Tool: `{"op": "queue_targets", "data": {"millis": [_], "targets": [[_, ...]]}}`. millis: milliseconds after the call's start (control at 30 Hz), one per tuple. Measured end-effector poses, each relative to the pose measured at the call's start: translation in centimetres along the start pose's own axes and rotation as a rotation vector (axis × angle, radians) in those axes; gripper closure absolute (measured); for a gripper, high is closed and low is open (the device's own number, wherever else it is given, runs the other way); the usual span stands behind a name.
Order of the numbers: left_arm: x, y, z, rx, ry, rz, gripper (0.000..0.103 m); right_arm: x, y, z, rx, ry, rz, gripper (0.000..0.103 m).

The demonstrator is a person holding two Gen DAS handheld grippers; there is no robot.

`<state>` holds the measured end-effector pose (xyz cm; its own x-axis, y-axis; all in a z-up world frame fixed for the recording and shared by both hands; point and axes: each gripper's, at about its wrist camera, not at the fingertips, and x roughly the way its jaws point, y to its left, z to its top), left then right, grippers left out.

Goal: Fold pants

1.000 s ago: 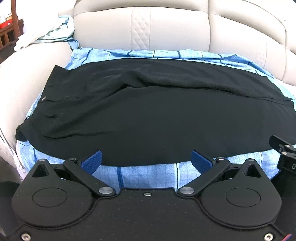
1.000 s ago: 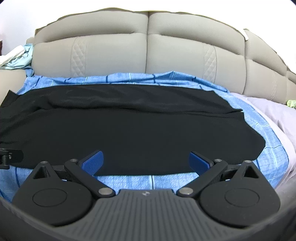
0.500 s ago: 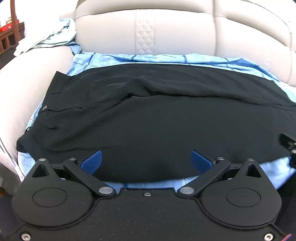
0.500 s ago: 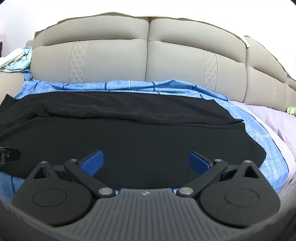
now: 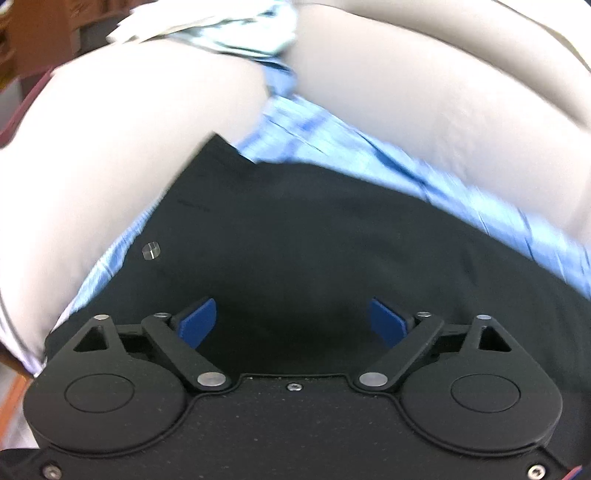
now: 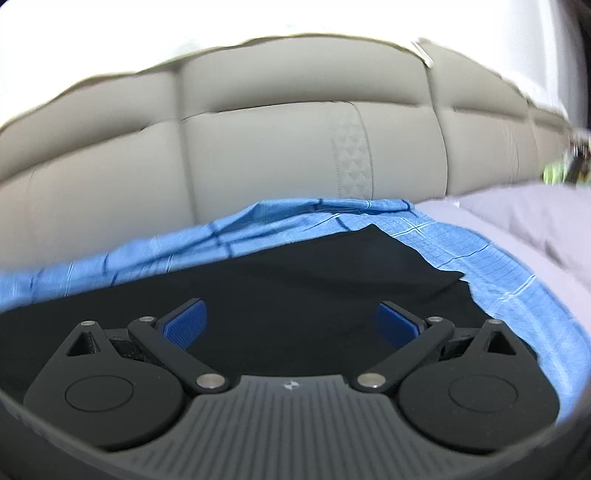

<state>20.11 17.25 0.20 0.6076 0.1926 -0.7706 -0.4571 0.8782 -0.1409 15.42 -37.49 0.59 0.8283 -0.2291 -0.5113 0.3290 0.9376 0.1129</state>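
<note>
Black pants [image 5: 314, 236] lie spread flat on a blue checked sheet [image 5: 332, 147] over a sofa seat. In the left wrist view I see their waistband end with a small silver button [image 5: 150, 251]. My left gripper [image 5: 293, 323] is open and empty, low over the waist part of the pants. In the right wrist view the pants [image 6: 295, 288] show their leg-end corner at the right. My right gripper [image 6: 291, 323] is open and empty, low over that leg end.
A grey padded sofa back [image 6: 277, 147] rises behind the sheet [image 6: 461, 251]. A sofa armrest [image 5: 110, 147] stands at the left with crumpled pale cloth [image 5: 221, 26] on top. A lilac cover [image 6: 535, 221] lies to the right of the sheet.
Both grippers have moved forward and down over the pants, the left swinging toward the waistband end and the right toward the leg end. Both stay open. The pants have not moved.
</note>
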Motion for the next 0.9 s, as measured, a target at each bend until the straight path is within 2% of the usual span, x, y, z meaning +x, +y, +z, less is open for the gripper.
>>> {"op": "queue_targets", "data": {"millis": [133,233,300,400,500,567,733,833,900], "targets": [[4.4,1.7,5.4,-0.143,0.016,0.031,0.014,5.8,-4.2,3.6,0.208,0.077,0.013,0.000],[7.5,2.2,7.8,-0.224,0.013,0.054,0.013,10.3,-7.3,5.8,0.325,0.147,-0.023,0.000],[9.6,2.4,9.1,-0.261,-0.003,0.078,0.010,12.6,-8.7,6.7,0.354,0.176,-0.075,0.002],[12.6,2.2,10.0,-0.279,-0.014,0.135,0.009,16.4,-9.8,8.0,0.343,0.224,-0.163,0.002],[15.4,1.6,10.6,-0.294,0.002,0.179,0.008,19.7,-10.0,8.7,0.326,0.269,-0.207,0.003],[16.9,1.1,10.9,-0.293,0.009,0.211,0.004,21.7,-9.5,8.9,0.318,0.285,-0.228,0.003],[19.5,-0.9,11.9,-0.238,-0.002,0.286,0.000,26.7,-6.9,9.3,0.244,0.326,-0.300,0.000],[20.5,-1.1,11.8,-0.261,0.015,0.287,0.000,29.0,-5.1,9.3,0.181,0.323,-0.374,0.000],[20.8,-1.5,11.8,-0.258,-0.003,0.317,0.000,30.4,-4.4,9.0,0.152,0.334,-0.418,0.000]]}}
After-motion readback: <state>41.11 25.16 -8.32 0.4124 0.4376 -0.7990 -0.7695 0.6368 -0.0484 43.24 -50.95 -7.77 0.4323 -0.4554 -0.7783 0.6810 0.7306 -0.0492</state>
